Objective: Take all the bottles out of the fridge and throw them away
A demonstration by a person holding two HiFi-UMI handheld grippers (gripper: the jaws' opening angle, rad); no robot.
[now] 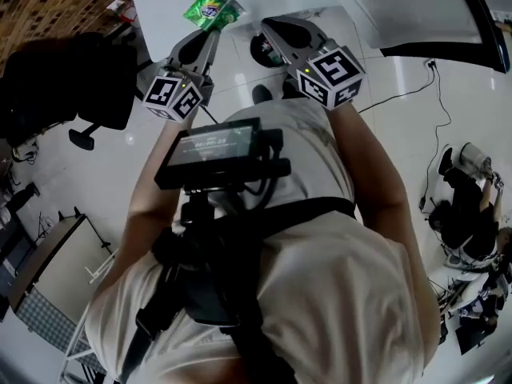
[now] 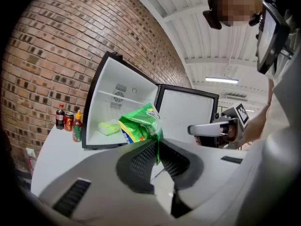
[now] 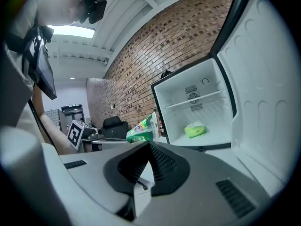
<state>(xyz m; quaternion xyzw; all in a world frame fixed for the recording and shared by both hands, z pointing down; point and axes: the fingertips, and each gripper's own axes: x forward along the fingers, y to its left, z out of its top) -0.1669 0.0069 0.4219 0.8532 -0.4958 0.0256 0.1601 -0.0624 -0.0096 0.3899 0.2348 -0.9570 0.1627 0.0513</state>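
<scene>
The bag's (image 2: 138, 125) lower edge is hidden between the left gripper's (image 2: 157, 146) jaws, and its print is too small to read. The green lump (image 2: 109, 127) in the fridge (image 2: 123, 86) is too blurred to name. Left of the fridge, the bottles' (image 2: 77, 128) labels cannot be read. The door (image 3: 263, 79) runs off the right gripper view's right edge.

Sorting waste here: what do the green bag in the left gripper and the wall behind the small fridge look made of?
The green crinkled snack bag is probably thin glossy plastic film: it creases and shines, pinched flat by the left gripper. The brown brick wall looks like matt brick, with mortar joints visible.
</scene>
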